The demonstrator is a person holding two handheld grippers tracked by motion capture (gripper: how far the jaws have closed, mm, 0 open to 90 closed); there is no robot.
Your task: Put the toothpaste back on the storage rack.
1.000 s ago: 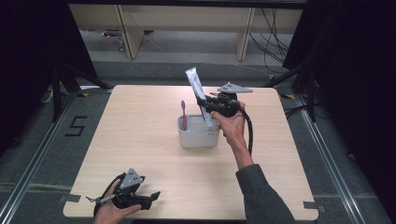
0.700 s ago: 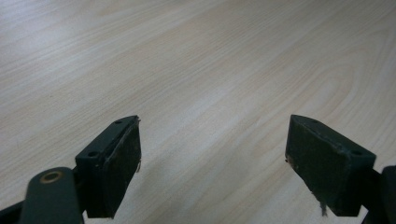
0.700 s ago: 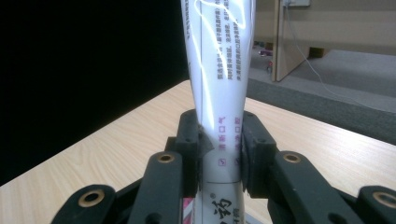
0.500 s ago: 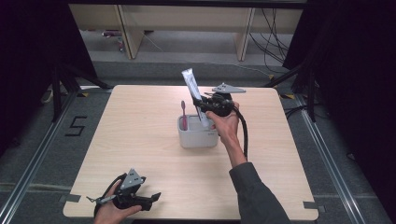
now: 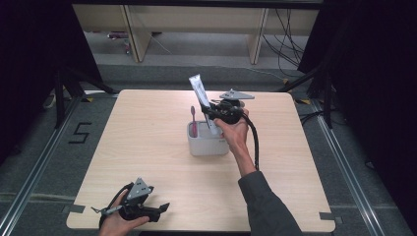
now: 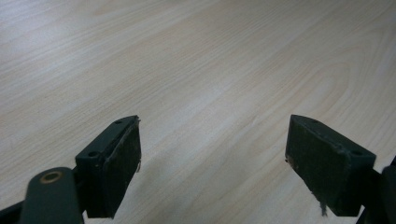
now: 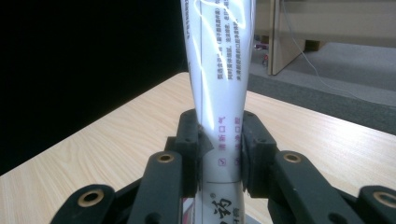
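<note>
The right gripper (image 5: 212, 114), clamped on the white toothpaste tube (image 5: 199, 96), had swung it more upright over the grey holder (image 5: 206, 145), seemingly ready to lower in beside the toothbrush (image 5: 193, 120), while the left gripper (image 5: 160, 210) rested open near the table (image 5: 147, 147) edge.

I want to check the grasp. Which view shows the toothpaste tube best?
The right gripper view: the toothpaste tube stands close, clamped by the right gripper. The high view shows it small, above the white holder.

A lab recording bay; black curtains (image 5: 29, 73), floor rails (image 5: 29, 189), loose cables (image 5: 290, 44), a bare wooden table (image 5: 147, 147).
</note>
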